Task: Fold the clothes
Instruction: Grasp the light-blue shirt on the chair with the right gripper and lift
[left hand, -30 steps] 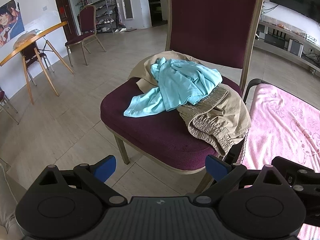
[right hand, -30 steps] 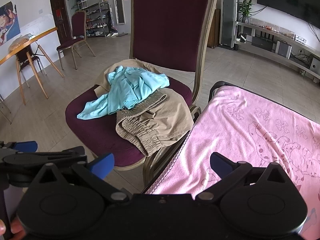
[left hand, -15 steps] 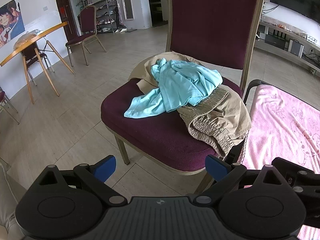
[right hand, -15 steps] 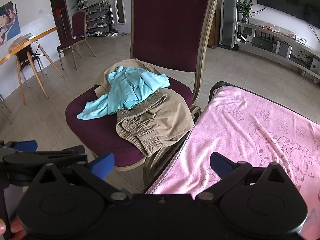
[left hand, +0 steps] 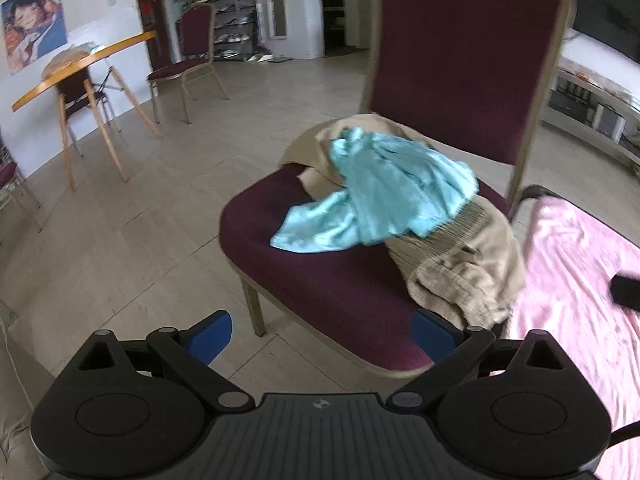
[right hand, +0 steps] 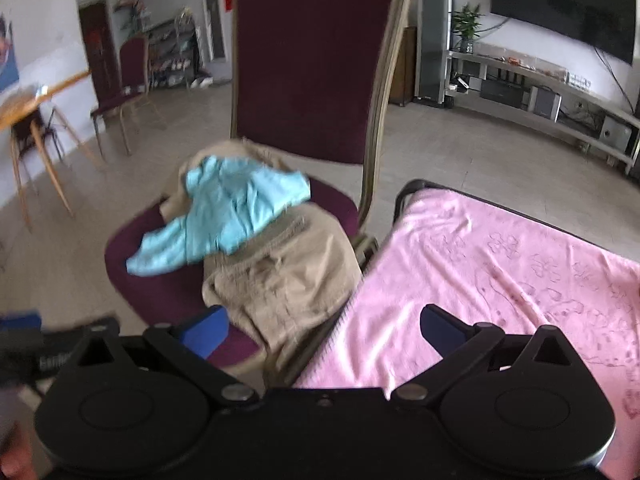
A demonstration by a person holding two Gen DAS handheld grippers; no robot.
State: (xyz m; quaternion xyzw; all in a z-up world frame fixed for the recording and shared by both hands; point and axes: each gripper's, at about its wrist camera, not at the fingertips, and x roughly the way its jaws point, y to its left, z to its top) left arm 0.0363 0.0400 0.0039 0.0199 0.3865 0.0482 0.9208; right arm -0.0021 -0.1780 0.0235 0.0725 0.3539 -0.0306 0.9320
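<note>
— Where do the clothes lie?
— Ahead of both pairs of tongs, heaped on the seat of a maroon chair (left hand: pixel 320 280). A crumpled light-blue garment (left hand: pixel 384 196) rests on top of a tan garment (left hand: pixel 468 256), whose gathered waistband hangs toward the seat's front edge.
— And the tongs?
— The left tongs (left hand: pixel 322 330) are spread wide, blue fingertips (left hand: pixel 210 334) apart, gripping nothing, short of the seat's front edge. The right tongs (right hand: pixel 324 326) are likewise spread and empty; the tan garment (right hand: pixel 280 276) sits just beyond their left fingertip.
— Anything to the right?
— A pink blanket (right hand: pixel 500 280) with a faint printed pattern lies flat, just beside the chair, ahead of the right tongs' right fingertip.
</note>
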